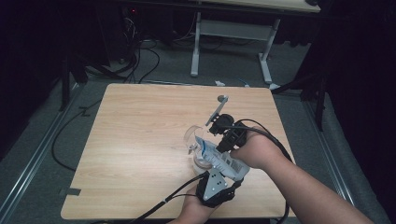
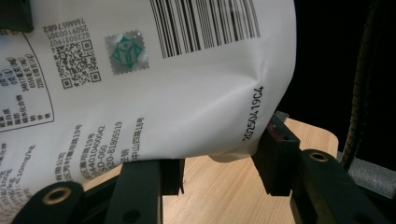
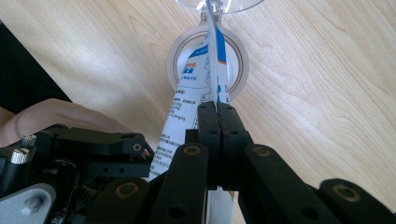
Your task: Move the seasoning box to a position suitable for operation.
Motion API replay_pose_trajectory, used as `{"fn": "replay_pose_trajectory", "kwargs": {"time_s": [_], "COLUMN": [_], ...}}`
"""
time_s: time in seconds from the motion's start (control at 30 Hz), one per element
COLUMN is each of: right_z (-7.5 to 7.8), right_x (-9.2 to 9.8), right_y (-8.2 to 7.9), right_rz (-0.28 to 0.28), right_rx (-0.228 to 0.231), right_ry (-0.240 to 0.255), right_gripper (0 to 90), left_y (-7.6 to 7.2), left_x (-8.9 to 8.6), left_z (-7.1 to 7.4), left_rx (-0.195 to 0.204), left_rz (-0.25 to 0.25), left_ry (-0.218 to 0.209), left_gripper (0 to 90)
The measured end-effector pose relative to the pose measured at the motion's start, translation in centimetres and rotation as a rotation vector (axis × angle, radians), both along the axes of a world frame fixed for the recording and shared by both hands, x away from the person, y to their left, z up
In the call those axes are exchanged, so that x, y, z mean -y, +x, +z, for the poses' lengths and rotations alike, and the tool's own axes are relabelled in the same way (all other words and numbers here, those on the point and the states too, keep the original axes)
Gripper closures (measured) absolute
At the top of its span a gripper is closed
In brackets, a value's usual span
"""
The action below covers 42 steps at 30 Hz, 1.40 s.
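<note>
**Two tools on one pouch above a clear glass**

Two tools share a white printed pouch [image 1: 219, 158], held tilted over the right-front part of the wooden tabletop [image 1: 140, 140]. The pouch's long axis runs from the left tool [image 1: 215, 179] at its lower, near end up toward the far left, where its blue-printed top end hangs over a clear stemmed glass [image 1: 196, 140]. In the left gripper view the left tool's jaws stand part-way spread with the pouch's [image 2: 187, 93] bottom corner between them, the right-hand pad touching its creased edge. The right tool [image 3: 218, 116] is pressed together, pinching the pouch's [image 3: 196, 88] thin edge higher up; just beyond it lies the glass's round foot [image 3: 208, 60], with the bowl's rim at the top of that view. Likely the right tool, nearer the mouth of the pouch, steers the pour or tear. Dim grey floor, cables and a white-legged desk [image 1: 233, 37] lie beyond.
</note>
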State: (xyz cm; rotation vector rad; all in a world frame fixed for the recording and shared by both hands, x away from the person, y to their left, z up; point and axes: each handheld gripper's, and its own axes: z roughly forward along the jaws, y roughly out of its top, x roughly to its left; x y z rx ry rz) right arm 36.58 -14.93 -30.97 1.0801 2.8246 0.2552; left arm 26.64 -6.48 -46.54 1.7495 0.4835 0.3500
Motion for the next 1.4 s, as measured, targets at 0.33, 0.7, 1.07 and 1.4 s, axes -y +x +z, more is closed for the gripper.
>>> {"fn": "replay_pose_trajectory", "kwargs": {"time_s": [0.33, 0.7, 1.07, 1.4], "right_z": [-0.13, -0.14, -0.11, 0.01], "right_x": [-0.11, -0.2, -0.28, -0.25], "right_y": [0.14, 0.15, 0.19, 0.05], "right_rz": [0.006, 0.007, 0.013, 0.003], "right_rx": [-0.001, 0.003, 0.002, 0.005], "right_ry": [-0.002, -0.005, -0.01, -0.004], "right_gripper": [89.9, 89.9, 89.9, 89.9], "left_y": [0.06, 0.08, 0.11, 0.06], "left_x": [-0.02, -0.01, -0.03, 0.0], "left_z": [-0.02, 0.0, 0.06, 0.16], "left_rx": [0.0, -0.002, -0.001, 0.001], "left_rz": [0.002, 0.003, 0.003, 0.002], "left_ry": [-0.002, -0.006, -0.008, -0.011], "left_gripper": [58.3, 58.3, 58.3, 58.4]}}
